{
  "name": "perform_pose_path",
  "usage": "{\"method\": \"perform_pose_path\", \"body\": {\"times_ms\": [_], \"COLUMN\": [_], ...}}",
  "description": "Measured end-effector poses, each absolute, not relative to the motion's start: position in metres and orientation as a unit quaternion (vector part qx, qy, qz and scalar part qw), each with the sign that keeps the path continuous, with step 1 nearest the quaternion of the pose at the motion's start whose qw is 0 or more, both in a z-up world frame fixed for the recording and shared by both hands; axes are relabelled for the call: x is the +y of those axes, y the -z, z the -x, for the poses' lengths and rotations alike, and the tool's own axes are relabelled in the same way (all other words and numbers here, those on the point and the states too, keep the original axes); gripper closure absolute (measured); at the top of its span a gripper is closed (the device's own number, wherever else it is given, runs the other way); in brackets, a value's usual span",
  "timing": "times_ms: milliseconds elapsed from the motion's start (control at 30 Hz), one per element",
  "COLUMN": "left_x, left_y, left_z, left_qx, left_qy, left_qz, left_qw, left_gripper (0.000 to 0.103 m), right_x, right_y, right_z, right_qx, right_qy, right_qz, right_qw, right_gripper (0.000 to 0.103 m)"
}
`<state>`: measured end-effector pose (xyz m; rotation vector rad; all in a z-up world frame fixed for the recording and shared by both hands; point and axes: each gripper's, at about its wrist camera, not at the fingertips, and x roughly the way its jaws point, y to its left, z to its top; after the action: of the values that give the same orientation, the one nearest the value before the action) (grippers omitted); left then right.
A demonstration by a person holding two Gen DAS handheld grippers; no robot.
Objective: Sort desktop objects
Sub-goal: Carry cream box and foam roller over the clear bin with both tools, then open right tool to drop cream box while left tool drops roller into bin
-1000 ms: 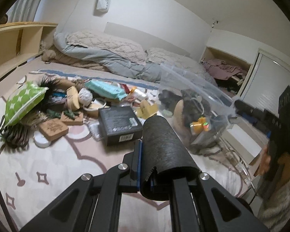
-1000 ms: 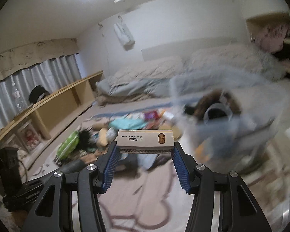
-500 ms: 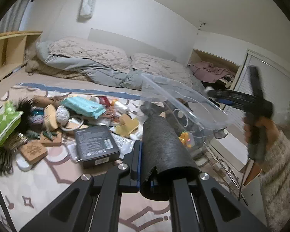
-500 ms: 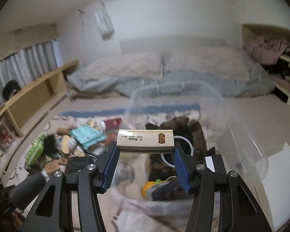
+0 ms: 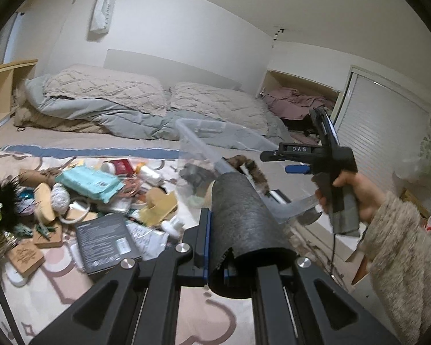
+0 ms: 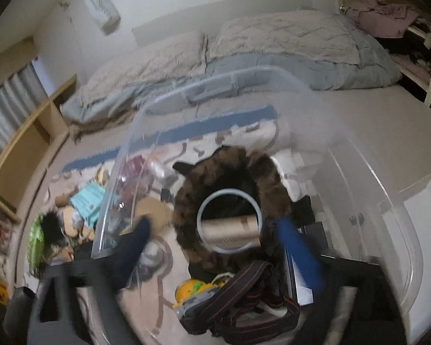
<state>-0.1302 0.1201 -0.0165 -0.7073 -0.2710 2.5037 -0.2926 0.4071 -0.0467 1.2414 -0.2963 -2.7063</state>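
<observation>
Left wrist view only: left claw (image 5: 215, 247) clamped on a dark grey foam roll (image 5: 244, 218), above clutter strewn on the patterned blanket (image 5: 57, 296) — black box (image 5: 105, 241), teal wipes pack (image 5: 89, 182), ball of yarn (image 5: 60, 201). Bare blanket along the near edge. At right, a hand (image 5: 356, 195) gripping the other claw's handle over the clear plastic bin (image 5: 204, 149).

Right wrist view only: right claw (image 6: 215, 247) blurred, jaws just spread wide, nothing between them. Below, inside the bin (image 6: 388, 207): small printed box (image 6: 230, 230) lying across a white ring (image 6: 230, 221) on brown fur (image 6: 232, 169), striped strap (image 6: 238, 302) nearer.
</observation>
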Motion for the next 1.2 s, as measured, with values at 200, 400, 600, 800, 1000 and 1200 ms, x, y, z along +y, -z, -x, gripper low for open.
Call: {"method": "perform_pose_path", "body": {"times_ms": [200,400,600,800,1000,1200], "left_x": [0.147,0.172,0.208,0.245,0.281,0.302], "left_y": [0.003,-0.01,-0.02,-0.023,-0.016,0.002], "left_z": [0.146,0.162,0.18,0.201,0.224,0.242], "left_qx": [-0.11,-0.132,-0.133,-0.102,-0.028,0.033], "left_qy": [-0.92,-0.923,-0.935,-0.951,-0.964,-0.959], "left_qz": [0.26,0.251,0.241,0.24,0.245,0.273], "left_qw": [0.272,0.261,0.222,0.165,0.099,0.075], "left_gripper": [0.096,0.096,0.096,0.096,0.096,0.096], "right_x": [0.418,0.427,0.431,0.444,0.46,0.474], "right_y": [0.033,0.015,0.008,0.009,0.015,0.021], "right_z": [0.269,0.226,0.191,0.163,0.148,0.151], "right_qx": [-0.113,-0.127,-0.117,-0.112,-0.117,-0.135], "right_qy": [0.92,0.934,0.94,0.942,0.942,0.938], "right_qz": [-0.361,-0.307,-0.279,-0.264,-0.255,-0.258], "right_qw": [0.1,0.136,0.159,0.173,0.184,0.19], "right_gripper": [0.006,0.006,0.006,0.006,0.006,0.006]}}
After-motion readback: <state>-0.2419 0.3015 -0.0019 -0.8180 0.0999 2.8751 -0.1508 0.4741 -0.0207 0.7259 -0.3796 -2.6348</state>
